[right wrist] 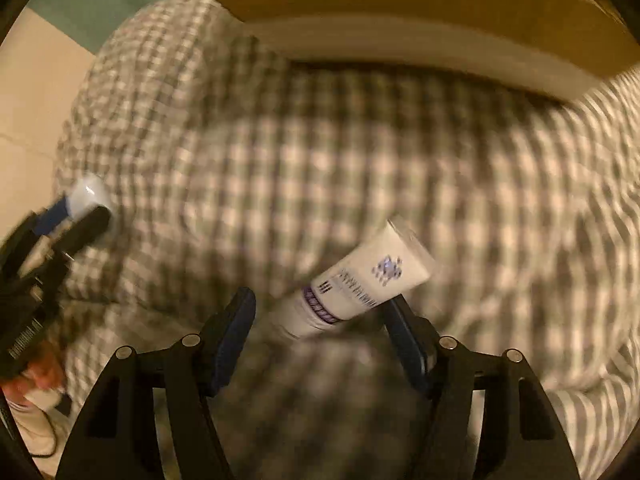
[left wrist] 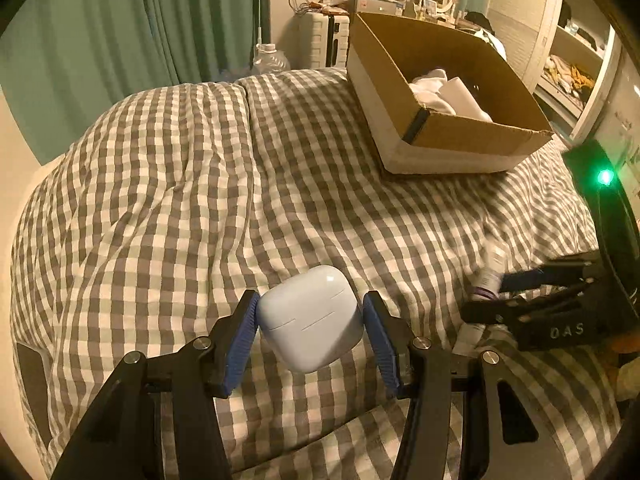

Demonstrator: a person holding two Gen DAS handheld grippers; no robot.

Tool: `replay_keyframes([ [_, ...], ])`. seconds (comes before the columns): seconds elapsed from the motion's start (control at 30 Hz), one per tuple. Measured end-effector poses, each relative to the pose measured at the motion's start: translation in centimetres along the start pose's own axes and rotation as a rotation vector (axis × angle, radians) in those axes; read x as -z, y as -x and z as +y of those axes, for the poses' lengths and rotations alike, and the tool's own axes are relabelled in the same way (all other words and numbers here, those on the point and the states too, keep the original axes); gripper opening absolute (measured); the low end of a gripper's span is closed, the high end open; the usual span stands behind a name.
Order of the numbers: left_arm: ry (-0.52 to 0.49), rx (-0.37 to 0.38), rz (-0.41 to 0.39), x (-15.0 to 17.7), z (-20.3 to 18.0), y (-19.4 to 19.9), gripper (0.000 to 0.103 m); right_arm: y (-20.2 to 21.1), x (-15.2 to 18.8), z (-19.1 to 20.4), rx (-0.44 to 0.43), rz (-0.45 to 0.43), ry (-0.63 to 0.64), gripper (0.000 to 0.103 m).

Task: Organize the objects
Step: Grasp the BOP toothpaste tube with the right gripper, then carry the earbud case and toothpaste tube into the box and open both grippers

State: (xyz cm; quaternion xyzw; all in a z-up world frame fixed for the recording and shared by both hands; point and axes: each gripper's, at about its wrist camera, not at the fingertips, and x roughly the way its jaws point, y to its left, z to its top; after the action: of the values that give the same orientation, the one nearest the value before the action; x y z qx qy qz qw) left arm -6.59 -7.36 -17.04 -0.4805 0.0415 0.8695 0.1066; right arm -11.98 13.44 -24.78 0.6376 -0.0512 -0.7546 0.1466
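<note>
Left wrist view: the left gripper [left wrist: 310, 316] pinches a white earbud case [left wrist: 310, 318] between its blue pads [left wrist: 240, 344], lifted clear of the checked duvet [left wrist: 160, 200]; a cardboard box [left wrist: 460, 140] sits on the duvet further back and to the right, with white cloth [left wrist: 440, 92] inside; at the right edge the right gripper [left wrist: 492, 300] hangs over a white tube [left wrist: 490, 270]. Right wrist view, blurred: the right gripper [right wrist: 320, 320] is spread, the tube [right wrist: 360, 286] lying slantwise on the duvet [right wrist: 360, 160] between its fingers, its crimped end near the right one; whether that finger touches it I cannot tell; the box [right wrist: 400, 4] fills the top edge.
</note>
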Motion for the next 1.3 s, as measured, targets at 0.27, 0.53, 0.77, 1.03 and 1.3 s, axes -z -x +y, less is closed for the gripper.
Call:
replay_keyframes([
  [0.27, 0.023, -0.007, 0.017, 0.2, 0.8, -0.3, 0.054, -2.2, -1.2, 3.6, 0.045, 0.036, 0.103, 0.041],
  [0.53, 0.023, -0.007, 0.045, 0.4, 1.0, 0.6, 0.054, -0.9, -0.8, 4.1, 0.082, -0.06, 0.115, 0.018],
  [0.77, 0.003, -0.022, -0.001, -0.7, -0.2, 4.7, 0.054, 8.4, -0.4, 6.6, 0.153, -0.325, 0.192, 0.017],
  [1.03, -0.027, 0.06, -0.116, -4.9, -2.9, 12.2, 0.054, 19.6, 1.1, 8.6, 0.224, -0.55, 0.25, 0.017],
  [1.3, -0.097, 0.101, -0.229, -11.0, -7.4, 15.6, 0.054, 27.1, 0.7, 7.6, 0.26, -0.702, 0.25, 0.017],
])
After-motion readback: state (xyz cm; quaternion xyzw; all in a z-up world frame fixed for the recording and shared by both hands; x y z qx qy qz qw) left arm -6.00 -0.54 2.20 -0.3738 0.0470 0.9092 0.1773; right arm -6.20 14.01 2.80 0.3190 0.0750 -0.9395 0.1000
